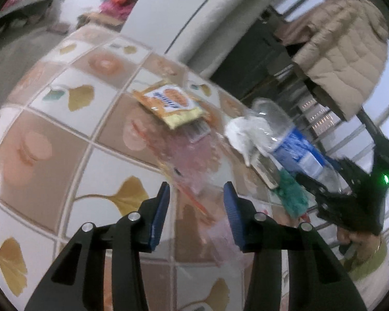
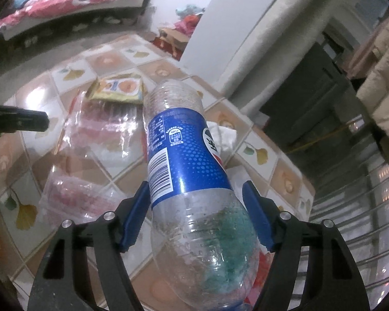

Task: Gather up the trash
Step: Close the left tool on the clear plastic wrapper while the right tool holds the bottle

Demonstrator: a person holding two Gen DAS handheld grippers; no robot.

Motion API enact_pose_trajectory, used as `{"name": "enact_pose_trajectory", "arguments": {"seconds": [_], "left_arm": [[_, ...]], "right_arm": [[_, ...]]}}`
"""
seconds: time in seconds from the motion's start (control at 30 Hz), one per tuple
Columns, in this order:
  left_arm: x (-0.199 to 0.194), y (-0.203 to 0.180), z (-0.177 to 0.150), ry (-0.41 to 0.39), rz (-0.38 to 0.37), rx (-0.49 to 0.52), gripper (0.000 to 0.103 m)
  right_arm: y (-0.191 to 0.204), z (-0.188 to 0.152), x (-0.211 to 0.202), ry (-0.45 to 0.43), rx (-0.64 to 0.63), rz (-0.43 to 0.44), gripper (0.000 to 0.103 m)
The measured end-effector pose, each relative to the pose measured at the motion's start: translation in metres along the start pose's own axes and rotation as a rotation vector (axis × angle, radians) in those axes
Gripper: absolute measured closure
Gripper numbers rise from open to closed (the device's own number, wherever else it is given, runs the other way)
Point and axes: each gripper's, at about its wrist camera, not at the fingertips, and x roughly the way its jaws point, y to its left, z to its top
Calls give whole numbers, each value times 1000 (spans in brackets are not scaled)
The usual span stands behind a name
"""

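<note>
Judging from how the items lie, collection is at an early stage: only one piece of trash is in hand and several remain on the tiled surface (image 1: 51, 140). The right gripper (image 2: 194, 215) is clenched on a clear plastic bottle (image 2: 184, 160) with a blue label; both blue pads bear against the bottle's sides just below the label, and the bottle projects forward and away from the camera, clear of the surface in the left wrist view. The left gripper (image 1: 197, 210) is released, with its jaws partly apart and nothing pressed between the pads. A clear plastic wrapper (image 1: 194, 163) with pink print lies flat on the surface and extends into the gap between the left fingers; whether the pads touch it cannot be told, as the film is transparent and the picture is blurred. Beyond the wrapper, an orange snack packet (image 1: 171, 103) rests on the surface, overlapping the wrapper's far edge. A crumpled white tissue (image 1: 243, 134) lies just beside the bottle, and a green crumpled item (image 1: 293, 194) lies below the bottle near the right gripper. No bin or bag for the trash appears in either view. Remaining work, as a judgement: wrapper, packet, tissue and green item still need collecting.
</note>
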Motion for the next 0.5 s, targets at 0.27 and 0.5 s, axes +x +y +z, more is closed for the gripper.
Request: {"name": "enact_pose_trajectory", "arguments": {"seconds": [0.27, 0.5], "left_arm": [[27, 26, 10, 53, -43, -194, 63], [37, 14, 12, 19, 83, -108, 89]], "right_arm": [[3, -2, 8, 24, 37, 9, 36], [9, -4, 15, 39, 51, 25, 37]]}}
